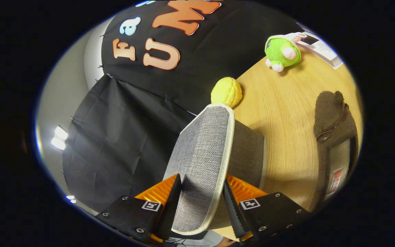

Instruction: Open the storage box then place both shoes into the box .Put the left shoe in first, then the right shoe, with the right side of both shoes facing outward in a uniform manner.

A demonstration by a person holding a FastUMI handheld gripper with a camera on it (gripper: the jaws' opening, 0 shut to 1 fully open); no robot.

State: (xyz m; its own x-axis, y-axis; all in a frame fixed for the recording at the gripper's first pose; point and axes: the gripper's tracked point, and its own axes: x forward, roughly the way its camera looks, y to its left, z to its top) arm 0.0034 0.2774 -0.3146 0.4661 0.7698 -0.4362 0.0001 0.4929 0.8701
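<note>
My gripper (pixel 201 206) is shut on the grey fabric lid (pixel 204 147) of the storage box, one finger on each face of the lid's near edge. The lid stands raised and runs away from the fingers. Behind the lid, to its right, sits the box's darker grey body (pixel 249 154) on the wooden table (pixel 286 103). A brown fuzzy shoe (pixel 333 116) lies on the table to the right of the box. A pale sole with a red label (pixel 336 178) shows just below it; I cannot tell whether that belongs to the same shoe.
A yellow ridged ball (pixel 226 92) sits just beyond the lid's far end at the table's edge. A green plush toy (pixel 282 51) and a white booklet (pixel 321 48) lie farther back on the table. Black cloth walls stand to the left.
</note>
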